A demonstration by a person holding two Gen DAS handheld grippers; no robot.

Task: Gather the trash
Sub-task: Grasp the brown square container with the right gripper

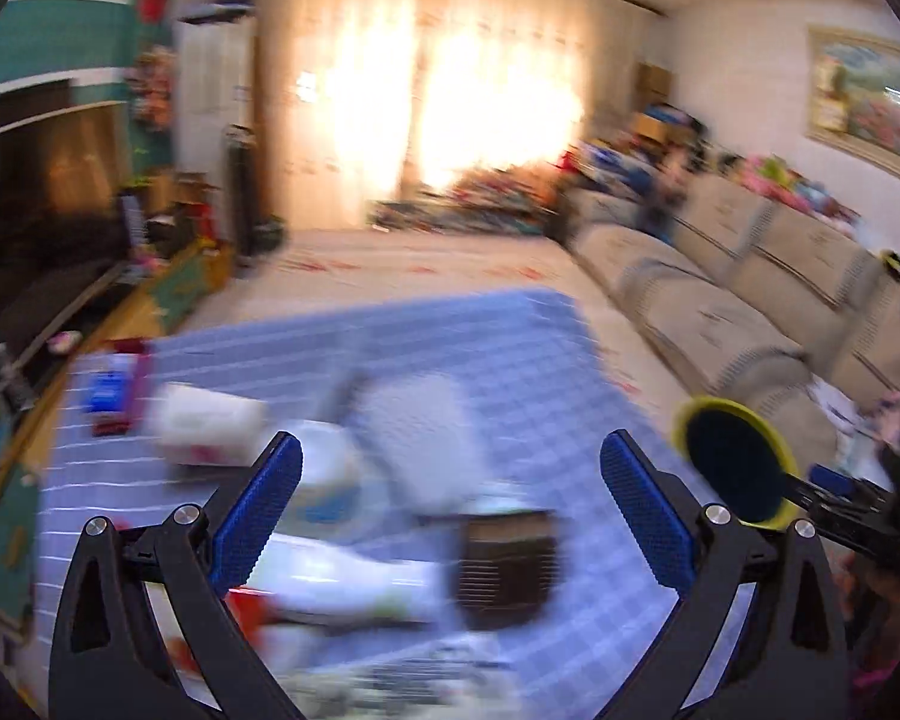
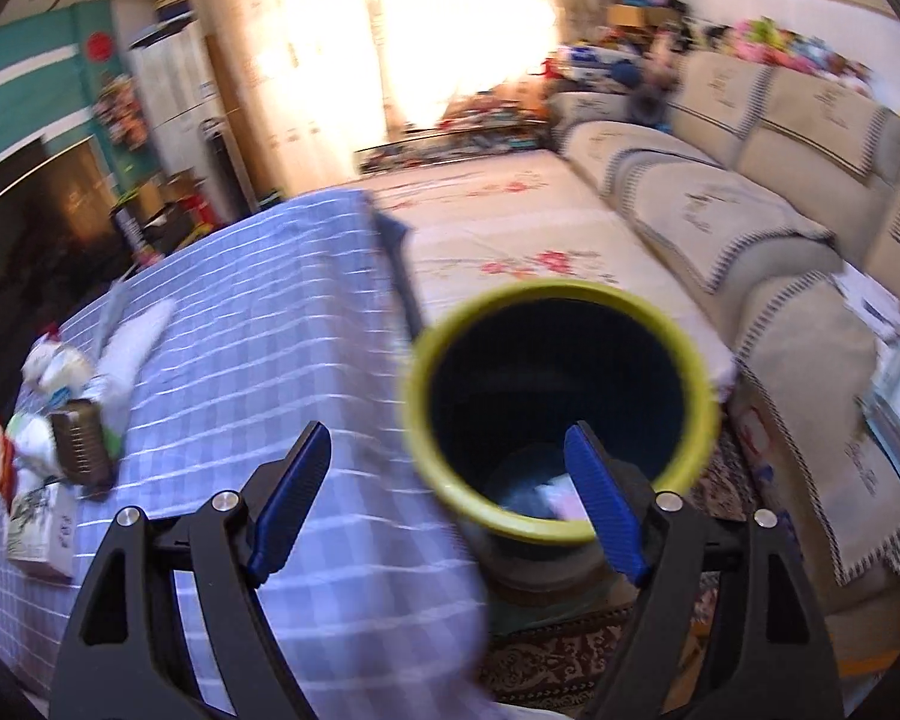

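Trash lies in a blurred heap on the tabletop under a blue-and-white checked cloth (image 1: 510, 348): a crumpled white paper wrapper (image 1: 210, 420), pale plastic packets (image 1: 330, 576) and a dark brown ribbed tray or carton (image 1: 504, 564), all bunched toward my near left corner. I judge it light, soft and crinkly, likely to slip or spring back, so I would pinch a packet across a folded edge and take the stiffer brown piece by its rim.

My left gripper (image 1: 450, 504) hangs over that heap with jaws spread wide and nothing between the pads. My right gripper (image 2: 450, 504) is also spread and holds nothing; its right finger sits in front of the mouth of a round dark bin with a yellow-green rim (image 2: 561, 408), which stands on the floor just beside the table's right edge and shows some pale scraps at its bottom.

Beyond, a cream floral mat (image 2: 510, 228) covers the floor, a long beige sofa (image 2: 720, 192) runs along the right wall, and bright curtains (image 1: 450, 72) fill the far end.
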